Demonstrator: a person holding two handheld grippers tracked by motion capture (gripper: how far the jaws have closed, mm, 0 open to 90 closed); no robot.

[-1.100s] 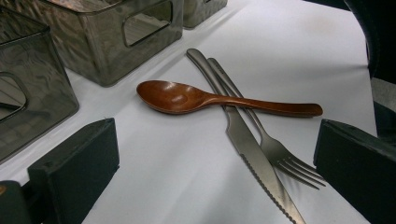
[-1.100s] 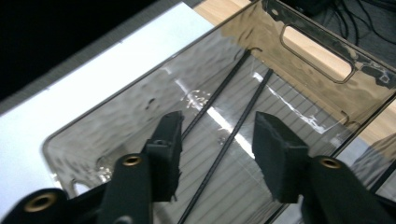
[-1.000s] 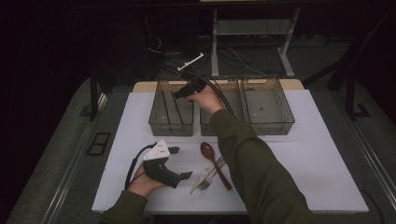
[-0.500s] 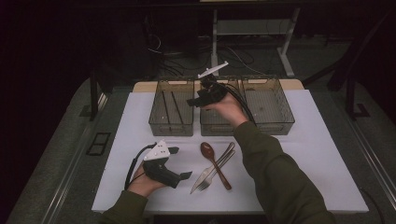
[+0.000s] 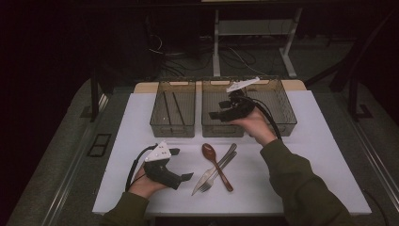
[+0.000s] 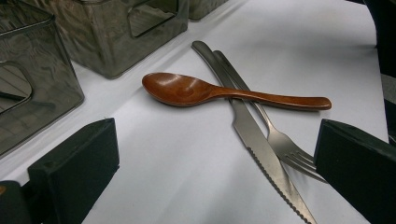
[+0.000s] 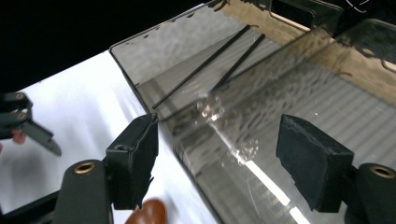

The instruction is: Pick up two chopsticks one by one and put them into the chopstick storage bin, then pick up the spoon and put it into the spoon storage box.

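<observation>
A brown wooden spoon (image 5: 214, 159) lies across a steel knife (image 6: 252, 135) and fork (image 6: 282, 144) on the white table top (image 5: 329, 141). My left gripper (image 5: 181, 165) rests on the table just left of them. In the left gripper view it (image 6: 219, 154) is open, with the cutlery ahead of its jaws. My right gripper (image 5: 215, 114) hovers at the middle clear bin (image 5: 221, 127), pointing left. Its jaws (image 7: 222, 154) have just been opening and hold nothing. The left bin (image 5: 172, 123) holds two black chopsticks (image 7: 205, 60).
A third clear bin (image 5: 282, 106) stands at the right of the row. The three bins line the far edge of the white top. Dark floor, cables and table legs lie beyond it.
My right gripper has moved from above the left bin to the right and nearer, over the middle bin. The left gripper and the cutlery have stayed put.
</observation>
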